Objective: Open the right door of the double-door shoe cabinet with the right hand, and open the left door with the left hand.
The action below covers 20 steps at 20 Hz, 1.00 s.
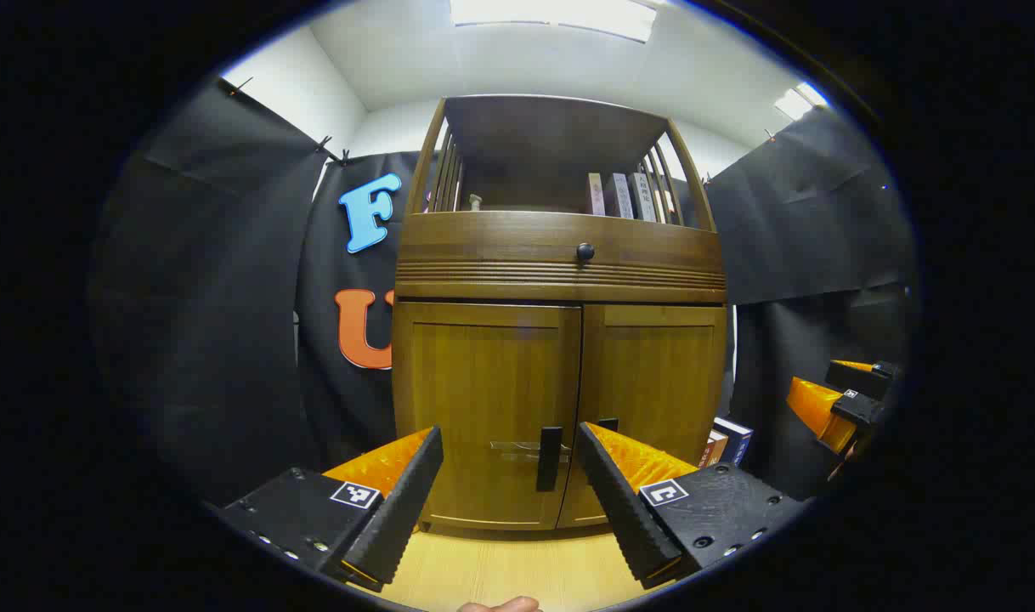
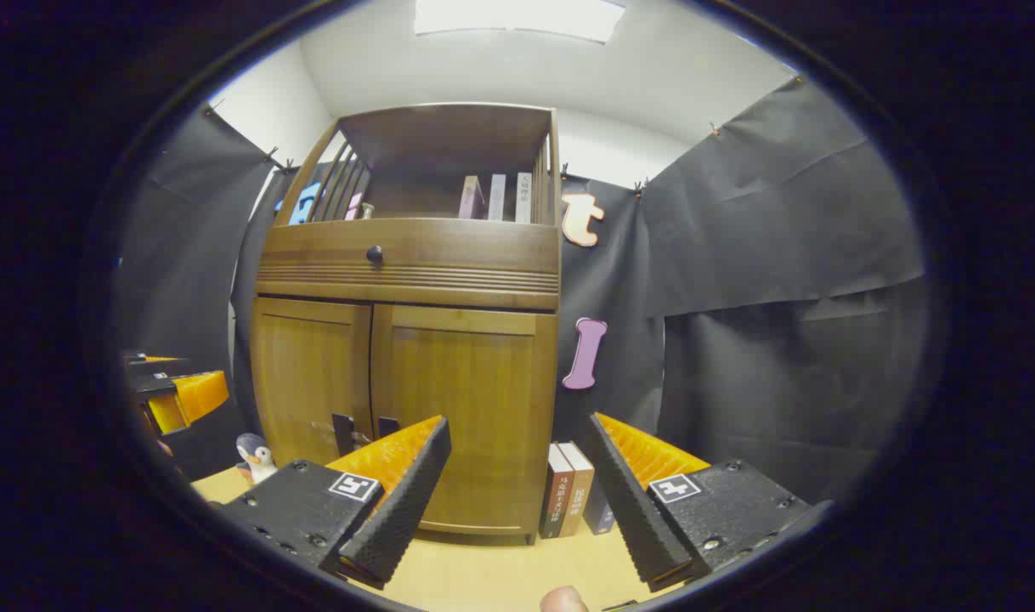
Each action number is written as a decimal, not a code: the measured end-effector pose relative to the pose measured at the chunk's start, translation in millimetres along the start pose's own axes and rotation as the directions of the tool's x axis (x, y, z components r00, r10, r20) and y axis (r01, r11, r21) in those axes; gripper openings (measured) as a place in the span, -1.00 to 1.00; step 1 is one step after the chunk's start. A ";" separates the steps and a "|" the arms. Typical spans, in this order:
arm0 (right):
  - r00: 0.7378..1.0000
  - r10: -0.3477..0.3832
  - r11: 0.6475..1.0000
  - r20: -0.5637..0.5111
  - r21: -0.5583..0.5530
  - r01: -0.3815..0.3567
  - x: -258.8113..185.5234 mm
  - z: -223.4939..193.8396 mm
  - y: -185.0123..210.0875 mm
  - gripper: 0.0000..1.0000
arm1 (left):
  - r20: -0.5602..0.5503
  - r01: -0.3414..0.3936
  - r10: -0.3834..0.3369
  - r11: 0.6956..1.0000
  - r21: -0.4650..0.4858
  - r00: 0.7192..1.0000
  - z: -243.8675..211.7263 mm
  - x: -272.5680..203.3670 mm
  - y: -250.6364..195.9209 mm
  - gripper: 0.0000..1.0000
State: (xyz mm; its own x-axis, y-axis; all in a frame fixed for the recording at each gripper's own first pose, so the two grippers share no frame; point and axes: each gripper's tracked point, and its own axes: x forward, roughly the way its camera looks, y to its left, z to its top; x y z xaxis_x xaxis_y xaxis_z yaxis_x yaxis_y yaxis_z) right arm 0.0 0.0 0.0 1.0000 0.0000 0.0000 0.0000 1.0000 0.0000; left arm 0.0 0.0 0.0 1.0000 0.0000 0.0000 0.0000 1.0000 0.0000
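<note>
Doors both seen closed: left door (image 1: pixel 488 412), right door (image 1: pixel 653 399) of shoe cabinet (image 1: pixel 560 255) standing on floor. Nothing opened yet. Left tongs (image 1: pixel 509 501) spread, aimed at left handle (image 1: pixel 549 459); right tongs (image 2: pixel 517 501) spread, held off cabinet. Both pulls judged remaining.

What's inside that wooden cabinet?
On the cabinet's open top shelf stand a few books and one small object. Both lower doors are shut, so whatever is behind them is hidden.

Wooden shoe cabinet (image 1: pixel 560 374), left door (image 1: pixel 483 408) and right door (image 1: pixel 653 382) closed
</note>
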 end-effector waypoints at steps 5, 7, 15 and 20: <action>1.000 -0.015 1.000 -0.006 0.013 0.015 8.1 -2.8 23.8 1.00 | -0.018 0.025 -0.025 1.000 -0.008 1.000 0.6 12.6 11.4 1.00; 1.000 -0.015 1.000 -0.022 0.004 0.016 13.8 -3.3 31.1 1.00 | -0.052 0.044 -0.045 0.999 -0.026 0.998 -1.9 15.2 10.6 0.90; 0.993 0.113 0.994 -0.042 -0.006 -0.113 50.3 -6.7 55.6 1.00 | -0.010 -0.048 0.047 0.999 -0.011 0.999 15.4 34.0 23.6 0.88; 0.985 0.157 0.987 -0.077 -0.001 -0.158 82.2 -28.9 68.8 0.99 | -0.026 -0.078 0.078 0.997 -0.016 0.997 12.7 48.4 24.4 0.88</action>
State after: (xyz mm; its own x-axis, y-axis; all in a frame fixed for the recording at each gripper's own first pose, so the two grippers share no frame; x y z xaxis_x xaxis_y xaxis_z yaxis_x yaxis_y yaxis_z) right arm 82.2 68.8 -28.9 0.9846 0.1571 -0.0768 -0.1577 0.9875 -0.0013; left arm 48.4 24.4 12.7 0.9966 0.0778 -0.0262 -0.0782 0.9968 -0.0160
